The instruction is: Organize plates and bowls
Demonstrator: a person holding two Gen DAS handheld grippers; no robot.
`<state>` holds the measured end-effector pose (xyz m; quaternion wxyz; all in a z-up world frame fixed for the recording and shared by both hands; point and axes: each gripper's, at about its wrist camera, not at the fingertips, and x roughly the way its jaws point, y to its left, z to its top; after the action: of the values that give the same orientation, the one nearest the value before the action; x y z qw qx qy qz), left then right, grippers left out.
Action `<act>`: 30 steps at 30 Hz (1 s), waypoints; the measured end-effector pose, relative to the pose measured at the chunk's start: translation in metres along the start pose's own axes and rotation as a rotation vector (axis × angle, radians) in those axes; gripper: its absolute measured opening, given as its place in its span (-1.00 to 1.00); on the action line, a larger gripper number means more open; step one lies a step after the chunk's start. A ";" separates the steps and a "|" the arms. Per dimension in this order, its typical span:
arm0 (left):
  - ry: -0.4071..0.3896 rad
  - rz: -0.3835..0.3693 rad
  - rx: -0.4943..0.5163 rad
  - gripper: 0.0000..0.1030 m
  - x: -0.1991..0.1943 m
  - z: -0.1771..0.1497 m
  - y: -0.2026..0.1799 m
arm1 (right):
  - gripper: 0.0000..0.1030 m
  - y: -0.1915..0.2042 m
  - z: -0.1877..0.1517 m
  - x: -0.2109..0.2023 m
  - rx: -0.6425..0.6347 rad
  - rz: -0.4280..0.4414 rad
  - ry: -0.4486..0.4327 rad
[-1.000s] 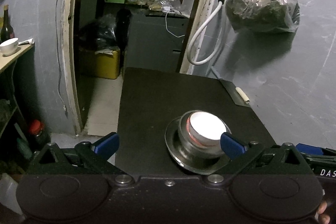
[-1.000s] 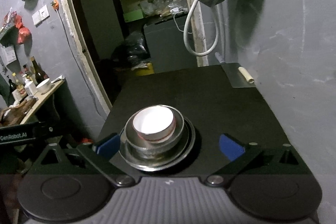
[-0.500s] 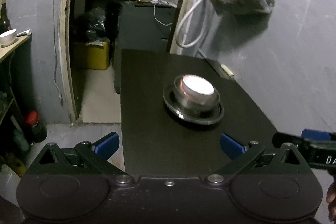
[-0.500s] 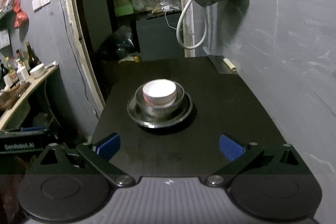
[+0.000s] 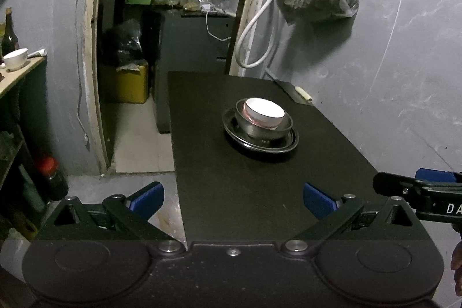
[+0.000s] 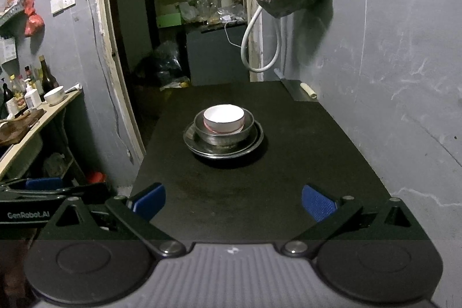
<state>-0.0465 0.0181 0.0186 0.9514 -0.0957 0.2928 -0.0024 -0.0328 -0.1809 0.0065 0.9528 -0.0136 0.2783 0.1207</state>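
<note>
Right wrist view: white bowl (image 6: 223,119) nested in metal bowl (image 6: 248,127) on metal plate (image 6: 257,139), mid-surface (image 6: 317,152); both tongs, left tongs (image 5: 233,199) and right tongs (image 6: 233,201), released, empty.

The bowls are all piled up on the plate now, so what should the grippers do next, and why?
Probably just back away and rest. The white bowl sits in the metal bowl on the metal plate, a tidy stack. The left gripper and right gripper are open, holding nothing, and no other dishes show on the black table.
</note>
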 end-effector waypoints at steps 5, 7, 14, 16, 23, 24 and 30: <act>-0.026 0.012 -0.013 0.98 -0.009 -0.001 0.002 | 1.00 0.004 -0.006 -0.009 -0.021 0.001 -0.010; -0.025 0.015 -0.011 0.98 -0.012 -0.002 0.003 | 1.00 0.005 -0.007 -0.011 -0.020 0.003 -0.008; -0.018 0.029 -0.005 0.98 -0.017 -0.006 0.006 | 1.00 0.009 -0.008 -0.010 -0.026 0.005 0.006; -0.016 0.029 -0.005 0.98 -0.017 -0.007 0.007 | 1.00 0.009 -0.010 -0.009 -0.028 0.004 0.013; -0.008 0.022 0.007 0.98 -0.014 -0.009 0.006 | 1.00 0.009 -0.013 -0.007 -0.026 -0.013 0.025; -0.007 0.022 0.012 0.98 -0.014 -0.009 0.005 | 1.00 0.009 -0.013 -0.006 -0.023 -0.015 0.027; 0.011 0.026 0.032 0.98 -0.011 -0.009 0.003 | 1.00 0.005 -0.016 -0.004 -0.015 -0.023 0.035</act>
<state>-0.0605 0.0198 0.0172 0.9511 -0.0767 0.2991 0.0049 -0.0455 -0.1782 -0.0045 0.9490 -0.0260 0.2936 0.1115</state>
